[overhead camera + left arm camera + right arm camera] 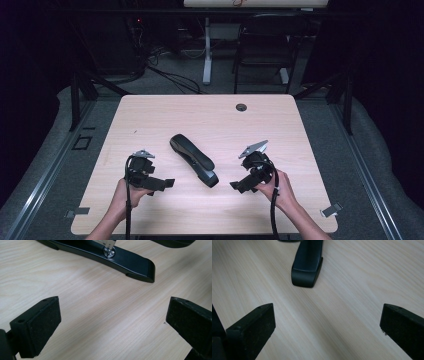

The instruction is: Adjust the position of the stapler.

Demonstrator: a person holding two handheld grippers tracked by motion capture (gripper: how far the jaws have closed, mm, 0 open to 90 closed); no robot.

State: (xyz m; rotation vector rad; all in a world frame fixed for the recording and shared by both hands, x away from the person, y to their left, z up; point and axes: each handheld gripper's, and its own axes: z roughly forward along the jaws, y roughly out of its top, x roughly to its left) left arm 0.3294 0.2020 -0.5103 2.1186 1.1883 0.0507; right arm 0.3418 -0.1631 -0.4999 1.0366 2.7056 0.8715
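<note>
Table held black stapler lying diagonal at centre, between both grippers, touching neither. Left gripper jaws spread wide, nothing between. Right gripper likewise spread, empty. Stapler's far end cut off in both gripper views; its top detail hard to make out.

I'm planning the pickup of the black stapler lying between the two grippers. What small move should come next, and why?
Probably bring the right gripper in toward the stapler's near end, jaws either side of it. Both grippers stand open and apart from the stapler, with bare table between. In the right gripper view that end lies ahead between the jaws, slightly left of centre. The left gripper faces its long side.
</note>
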